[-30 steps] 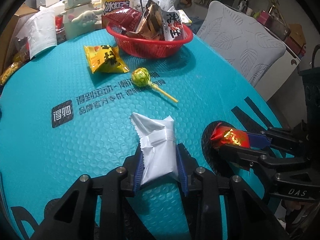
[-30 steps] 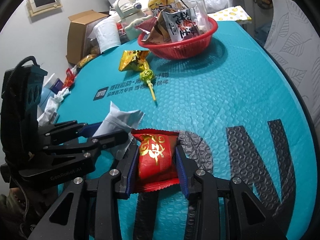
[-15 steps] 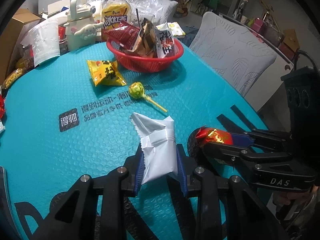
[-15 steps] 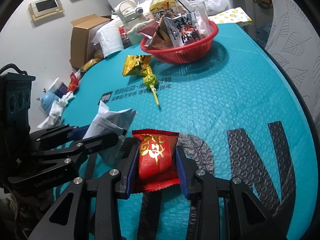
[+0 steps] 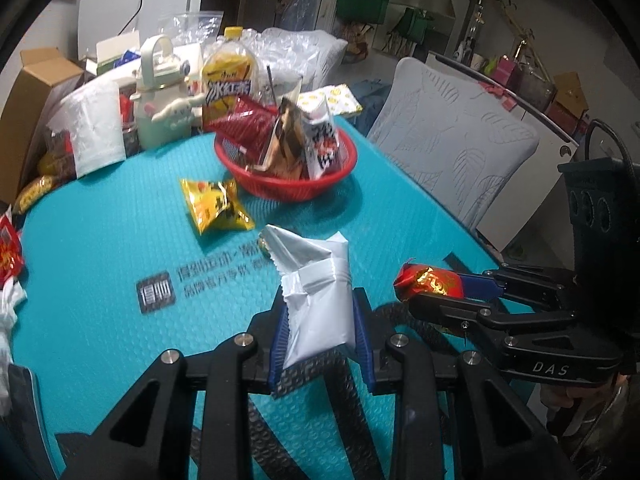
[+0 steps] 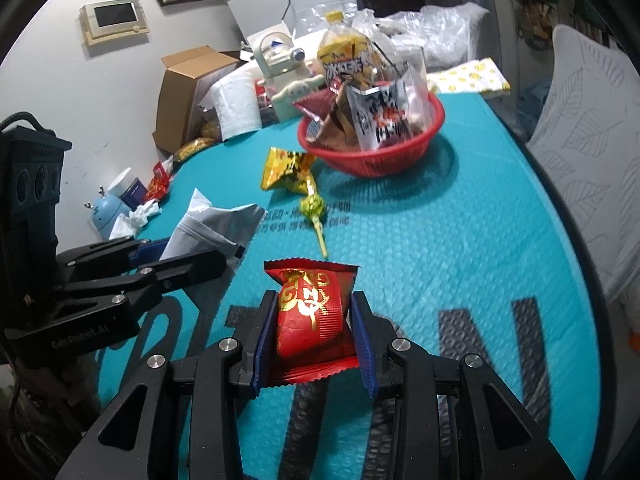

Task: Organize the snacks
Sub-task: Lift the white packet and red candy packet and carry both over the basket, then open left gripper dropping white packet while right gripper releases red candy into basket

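Note:
My left gripper (image 5: 320, 328) is shut on a white and silver snack packet (image 5: 316, 300), held above the teal mat (image 5: 100, 260). Beside it on the right, my right gripper (image 6: 312, 320) is shut on a red and gold snack packet (image 6: 310, 312), also lifted off the mat. In the right wrist view the white packet (image 6: 212, 228) shows at the left between the left gripper's fingers (image 6: 188, 260). A red basket (image 5: 288, 188) holding several snack packets stands at the back of the mat. A yellow snack packet (image 5: 216, 208) and a green lollipop (image 6: 314, 208) lie in front of the basket.
Behind the basket stand a cream kettle-shaped bottle (image 5: 160, 100), a drink bottle (image 5: 228, 76), a white pouch (image 5: 96, 132) and a cardboard box (image 6: 188, 92). A padded grey chair back (image 5: 452, 160) rises at the mat's right edge. Small items and tissue (image 6: 136, 212) crowd the left edge.
Both grippers have risen with their packets, and the views have tilted up, so the basket and the lollipop sit lower in the frames. The white packet now hides the lollipop in the left wrist view.

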Motion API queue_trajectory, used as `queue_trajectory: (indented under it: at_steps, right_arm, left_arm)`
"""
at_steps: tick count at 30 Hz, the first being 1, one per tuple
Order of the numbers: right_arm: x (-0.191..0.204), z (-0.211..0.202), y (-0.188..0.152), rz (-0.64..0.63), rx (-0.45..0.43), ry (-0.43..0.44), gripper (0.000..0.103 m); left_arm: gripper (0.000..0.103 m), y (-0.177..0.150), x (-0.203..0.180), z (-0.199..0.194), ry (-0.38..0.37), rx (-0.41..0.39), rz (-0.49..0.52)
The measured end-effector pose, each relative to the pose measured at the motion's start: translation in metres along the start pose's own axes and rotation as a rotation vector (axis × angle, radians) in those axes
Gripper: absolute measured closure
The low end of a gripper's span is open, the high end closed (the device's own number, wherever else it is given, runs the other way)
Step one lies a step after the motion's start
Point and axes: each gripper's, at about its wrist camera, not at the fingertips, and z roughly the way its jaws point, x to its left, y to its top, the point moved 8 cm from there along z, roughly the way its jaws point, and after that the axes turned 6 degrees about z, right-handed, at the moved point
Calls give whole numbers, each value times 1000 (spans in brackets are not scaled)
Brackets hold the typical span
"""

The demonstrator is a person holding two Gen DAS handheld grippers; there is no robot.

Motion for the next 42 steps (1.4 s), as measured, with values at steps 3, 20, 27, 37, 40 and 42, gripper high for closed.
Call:
queue_trajectory:
  at_steps: [3,20,27,37,40,42]
  right_arm:
    - [1,-5,11,-23,-20,-3,68]
    - [0,-7,99,-124,-131,-14,68]
    - [-8,3,140,-154,-159,-16,68]
    - [-24,26,187,-180,-178,-45,68]
    - [-30,31,200,-177,-191,-62,68]
    - [-38,35,209,-160,-206,-85,68]
  left_arm:
    - [74,11,1,0,-8,-13,-1]
    - [74,97,21,11,18,-103,20]
    - [74,136,33,21,30,-130,32]
    - [74,184,50,48,64,-149,70]
    - [74,196,55,61,74,-137,80]
    - [74,204,57,72,60,-124,86]
